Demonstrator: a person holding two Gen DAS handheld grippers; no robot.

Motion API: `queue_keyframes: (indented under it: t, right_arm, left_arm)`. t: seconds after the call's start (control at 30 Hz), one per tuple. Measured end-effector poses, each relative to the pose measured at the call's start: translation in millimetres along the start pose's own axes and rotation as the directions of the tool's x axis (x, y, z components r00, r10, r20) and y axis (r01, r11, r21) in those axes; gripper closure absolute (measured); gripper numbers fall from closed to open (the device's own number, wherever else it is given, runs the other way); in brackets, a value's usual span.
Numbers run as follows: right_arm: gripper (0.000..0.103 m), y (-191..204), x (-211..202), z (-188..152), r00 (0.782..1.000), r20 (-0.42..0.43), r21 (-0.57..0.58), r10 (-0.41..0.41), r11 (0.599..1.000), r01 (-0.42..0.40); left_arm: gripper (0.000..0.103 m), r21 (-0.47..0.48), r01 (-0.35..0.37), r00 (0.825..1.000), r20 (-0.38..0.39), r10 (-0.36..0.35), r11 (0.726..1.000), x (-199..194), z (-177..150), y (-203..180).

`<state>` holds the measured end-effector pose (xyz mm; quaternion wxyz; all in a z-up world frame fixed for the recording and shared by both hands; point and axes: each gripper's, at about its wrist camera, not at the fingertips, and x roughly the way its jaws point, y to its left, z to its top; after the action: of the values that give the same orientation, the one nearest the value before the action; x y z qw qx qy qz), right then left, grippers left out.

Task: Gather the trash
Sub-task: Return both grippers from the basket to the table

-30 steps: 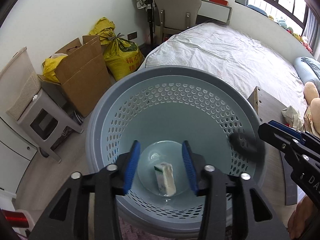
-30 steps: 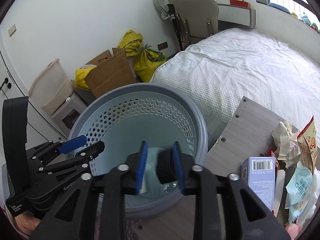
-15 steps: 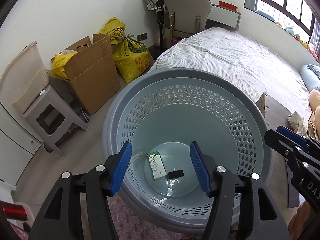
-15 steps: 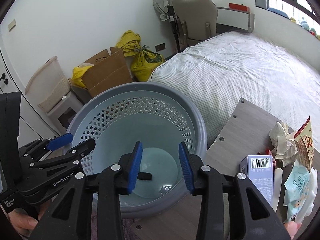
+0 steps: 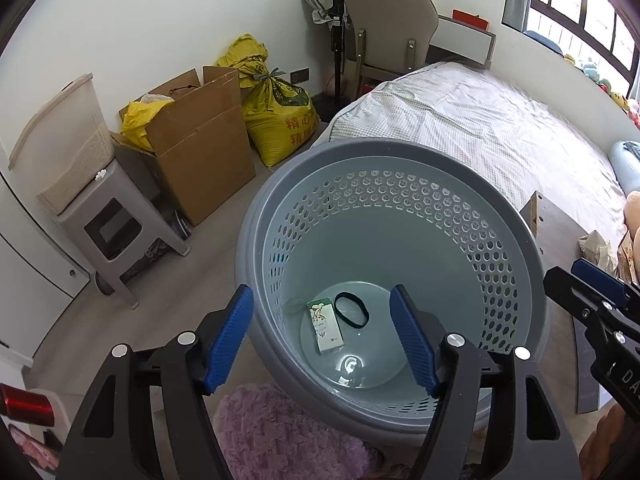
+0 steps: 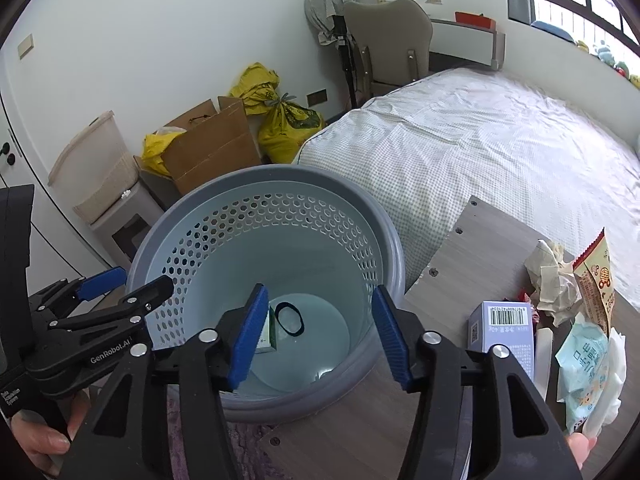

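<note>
Left gripper [image 5: 322, 344]: your jaws are spread and have just been opening further; nothing is between them, and they hang over the mouth of the basket.
Right gripper [image 6: 318, 338]: your jaws are also apart, and they have just been opening; no item is pinched, only the inside of the basket shows in the gap.
Basket [image 5: 256, 216]: the grey-blue perforated basket stands under both tools, between the bed [image 6: 460, 152] and the purple rug [image 5: 280, 432], beside the wooden board.
Trash already in: a small green-and-white carton [image 5: 325, 325] lies flat on the bottom, and a black elastic band [image 5: 351, 314] lies just beside it. I judge these two are finished.
Trash still out: on the wooden board [image 6: 472, 248] you still have a lilac box with a barcode [image 6: 504, 332], crumpled paper [image 6: 550, 280], an orange snack wrapper [image 6: 596, 280] and a light blue packet [image 6: 588, 380]. I would say most of the task is still left.
Next, as I judge: your right gripper is nearer to this pile, so it should go there.
Left view only: the carton shows fully, not cut by a finger.
Right view only: the whole pile on the board, and the hand [image 6: 40, 436] that holds your left gripper.
</note>
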<state>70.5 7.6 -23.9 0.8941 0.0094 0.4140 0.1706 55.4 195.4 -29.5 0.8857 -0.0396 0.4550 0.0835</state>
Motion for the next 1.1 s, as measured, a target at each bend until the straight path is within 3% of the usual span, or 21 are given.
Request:
queue_keyframes:
  t: [0.6,1.1]
  right_arm:
    - [0.043,-11.5,-37.4,-18.3,0.998,0.044,0.027,-0.042,0.999,0.041]
    - [0.042,-43.4,-72.7,-39.9,0.992,0.076,0.083,-0.096,0.993,0.089]
  left_arm:
    - [0.033,0.028,0.021,0.999,0.041,-0.023,0.999,-32.9,-16.1,-17.1]
    - [0.033,0.076,0.057,0.996,0.066,-0.062,0.995,-57.4,-32.2,-49.5]
